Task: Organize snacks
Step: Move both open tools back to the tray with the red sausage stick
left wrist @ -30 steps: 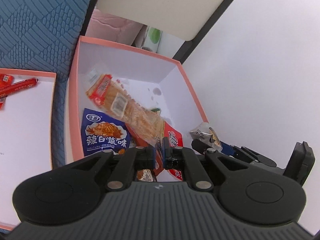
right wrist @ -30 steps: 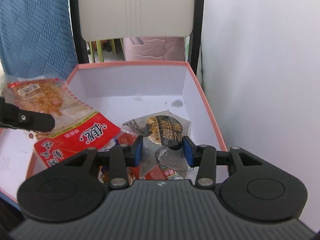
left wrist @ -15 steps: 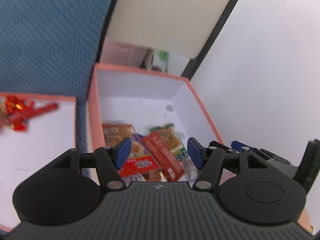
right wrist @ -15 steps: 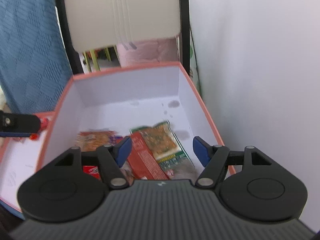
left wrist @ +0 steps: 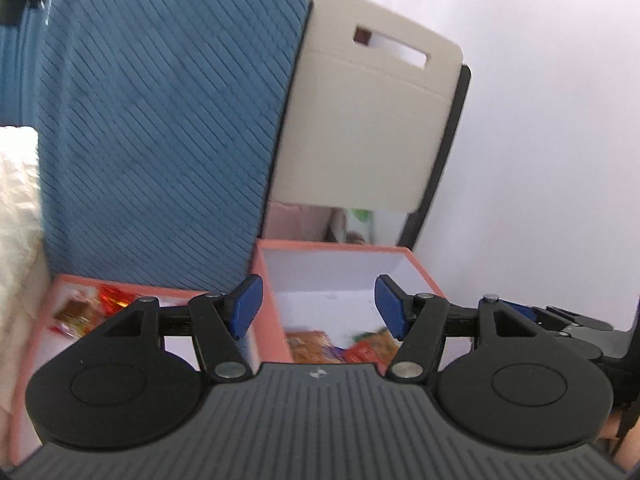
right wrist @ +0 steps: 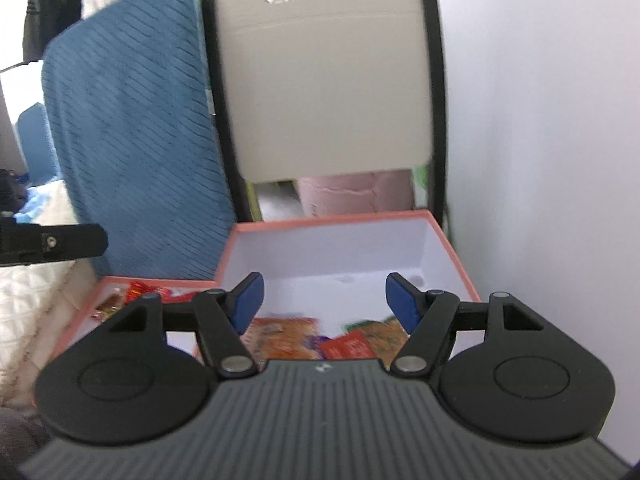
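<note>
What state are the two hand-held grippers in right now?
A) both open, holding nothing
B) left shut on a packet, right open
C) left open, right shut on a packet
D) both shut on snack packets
A: the left hand-held gripper and the right hand-held gripper both show blue pads spread wide with nothing between them; the snack packets lie in the deep pink box.

Your left gripper (left wrist: 316, 306) and right gripper (right wrist: 322, 300) are black with blue pads. The box (right wrist: 448, 248) ahead of you is salmon pink outside and white inside, and its snack packets (right wrist: 288, 336) show orange, red and green. Your lid tray (left wrist: 44, 320) has the same pink rim. The cushion (left wrist: 160, 128) is blue with dark diagonal stripes, the chair back (left wrist: 368, 120) cream, framed in black.
</note>
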Demonstrator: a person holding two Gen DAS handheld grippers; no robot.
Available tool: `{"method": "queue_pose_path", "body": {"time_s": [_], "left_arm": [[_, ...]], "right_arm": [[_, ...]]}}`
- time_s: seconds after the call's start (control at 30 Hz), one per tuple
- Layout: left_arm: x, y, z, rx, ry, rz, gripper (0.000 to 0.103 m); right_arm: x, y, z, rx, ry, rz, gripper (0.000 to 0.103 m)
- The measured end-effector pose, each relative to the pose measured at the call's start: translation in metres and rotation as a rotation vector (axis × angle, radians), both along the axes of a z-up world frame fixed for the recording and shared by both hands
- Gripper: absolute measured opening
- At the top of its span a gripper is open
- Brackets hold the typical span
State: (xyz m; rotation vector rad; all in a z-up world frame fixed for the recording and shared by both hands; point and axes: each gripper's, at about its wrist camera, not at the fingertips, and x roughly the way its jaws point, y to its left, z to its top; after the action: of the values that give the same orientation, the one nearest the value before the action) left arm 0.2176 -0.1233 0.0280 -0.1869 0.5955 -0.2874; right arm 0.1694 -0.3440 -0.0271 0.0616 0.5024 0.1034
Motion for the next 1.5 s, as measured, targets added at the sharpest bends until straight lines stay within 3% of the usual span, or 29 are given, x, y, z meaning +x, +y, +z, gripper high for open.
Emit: {"method": "queue_pose_path", "body": {"time_s": [0.2, 0.57, 0.83, 1.5], "left_arm": [[-0.03, 0.013, 0.007, 0.041, -0.077, 0.04, 0.068], [-0.062, 0.052, -0.007, -0.004, -0.11, 0.112, 0.072], [-0.074, 0.074, -0.028, -0.014, -0.083, 0.144, 0.072], [-0.093, 0.125, -0.065, -0.048, -0.016, 0.209, 0.072]], "right_arm": [[-0.014, 0.025, 0.005, -0.007, -0.031, 0.052, 0.069], [-0.034, 0.061, -0.005, -0.001, -0.064, 0.119, 0.069], [-0.045, 0.086, -0.015, -0.003, -0.078, 0.156, 0.069], [-0.063, 0.144, -0.059, -0.025, 0.003, 0.242, 0.069]]}}
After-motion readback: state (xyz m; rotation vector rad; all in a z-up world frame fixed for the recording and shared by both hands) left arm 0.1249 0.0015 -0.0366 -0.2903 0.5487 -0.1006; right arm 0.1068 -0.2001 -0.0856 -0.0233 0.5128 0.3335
